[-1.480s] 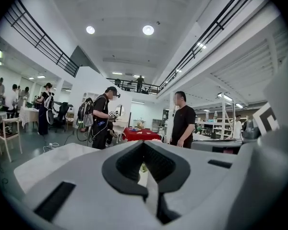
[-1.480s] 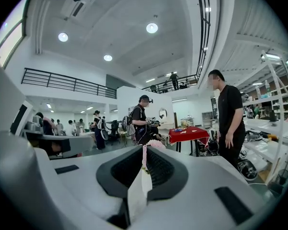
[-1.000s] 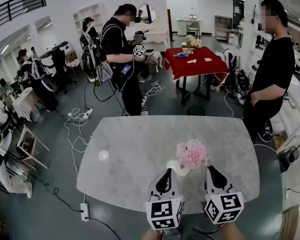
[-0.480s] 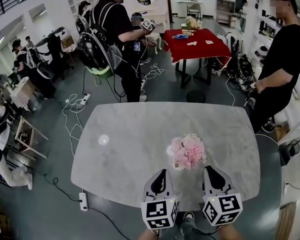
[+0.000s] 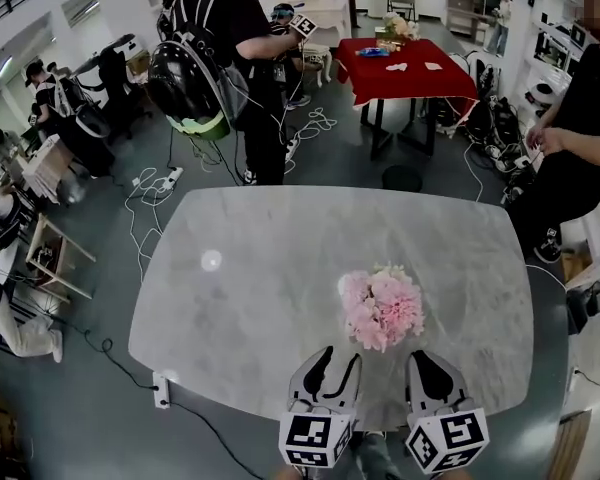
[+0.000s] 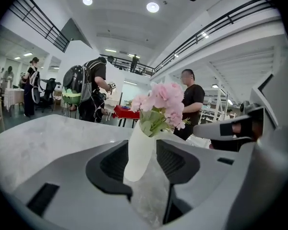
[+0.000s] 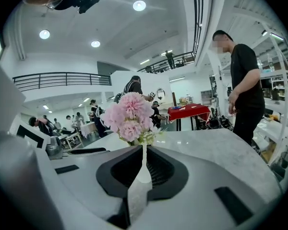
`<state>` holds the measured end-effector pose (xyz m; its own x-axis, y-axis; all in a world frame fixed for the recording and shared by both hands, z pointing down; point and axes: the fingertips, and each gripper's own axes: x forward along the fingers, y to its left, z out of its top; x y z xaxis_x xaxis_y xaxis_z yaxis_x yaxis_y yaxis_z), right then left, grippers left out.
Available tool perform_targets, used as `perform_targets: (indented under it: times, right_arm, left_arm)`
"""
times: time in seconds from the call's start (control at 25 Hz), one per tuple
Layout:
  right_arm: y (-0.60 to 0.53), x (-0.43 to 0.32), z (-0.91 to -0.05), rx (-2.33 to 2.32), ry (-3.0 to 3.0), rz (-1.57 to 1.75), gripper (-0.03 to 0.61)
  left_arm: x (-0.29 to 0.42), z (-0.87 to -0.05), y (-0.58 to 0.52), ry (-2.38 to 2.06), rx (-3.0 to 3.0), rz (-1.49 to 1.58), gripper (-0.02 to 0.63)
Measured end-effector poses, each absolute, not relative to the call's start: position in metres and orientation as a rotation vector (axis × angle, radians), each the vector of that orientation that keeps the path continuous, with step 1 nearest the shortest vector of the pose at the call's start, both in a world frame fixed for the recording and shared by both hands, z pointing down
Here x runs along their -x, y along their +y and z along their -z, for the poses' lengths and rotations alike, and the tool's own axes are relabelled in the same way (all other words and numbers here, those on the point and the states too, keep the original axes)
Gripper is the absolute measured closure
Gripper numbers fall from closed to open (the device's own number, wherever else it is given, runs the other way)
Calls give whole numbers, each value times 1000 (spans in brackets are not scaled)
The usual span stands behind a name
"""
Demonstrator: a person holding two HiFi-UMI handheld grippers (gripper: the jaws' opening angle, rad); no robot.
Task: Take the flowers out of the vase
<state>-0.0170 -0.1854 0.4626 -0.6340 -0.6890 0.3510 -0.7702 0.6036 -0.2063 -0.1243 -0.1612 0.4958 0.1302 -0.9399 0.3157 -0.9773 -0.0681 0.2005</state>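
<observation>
A bunch of pink flowers [image 5: 381, 307] stands in a slim white vase [image 6: 138, 152] on the marble table [image 5: 270, 298], near its front edge. The blooms hide the vase in the head view. My left gripper [image 5: 332, 360] is open just left of the flowers, and the vase shows in the gap between its jaws; whether they touch it I cannot tell. My right gripper [image 5: 427, 360] is shut just right of the flowers, holding nothing. The flowers [image 7: 129, 115] rise straight ahead of it, above its jaws.
A person with a backpack [image 5: 215, 63] stands beyond the table's far edge. Another person in black [image 5: 590, 118] stands at the right. A red-covered table [image 5: 410, 68] is further back. Cables and a power strip [image 5: 161, 390] lie on the floor at left.
The flowers now sit closer to both grippers and fill both gripper views. The left gripper's jaws have opened around the vase. The right gripper stays shut.
</observation>
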Motion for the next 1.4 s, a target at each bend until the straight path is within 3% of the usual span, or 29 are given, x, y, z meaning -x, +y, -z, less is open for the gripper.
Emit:
perform_targets:
  times: [0.28, 0.52, 0.84, 1.0, 1.08, 1.4]
  right_arm:
    - [-186, 21, -478, -1160, -2606, -493, 558]
    - [-183, 29, -498, -1143, -2590, -526, 558]
    - [-187, 30, -504, -1148, -2632, -489, 554]
    - [-190, 38, -504, -1115, -2670, -477, 507]
    - [-191, 41, -505, -1097, -2693, -475, 484]
    - [-207, 59, -493, -1029, -2835, -370, 434]
  left_arm:
    - [112, -525, -191, -1817, -2243, -125, 309]
    - [113, -545, -222, -1796, -2338, -121, 239]
    - [105, -558, -238, -1774, -2383, -159, 239]
    - [108, -561, -239, -1767, -2380, -149, 247]
    - [107, -563, -238, -1776, -2380, -156, 293]
    - [106, -564, -237, -1784, -2398, -137, 299]
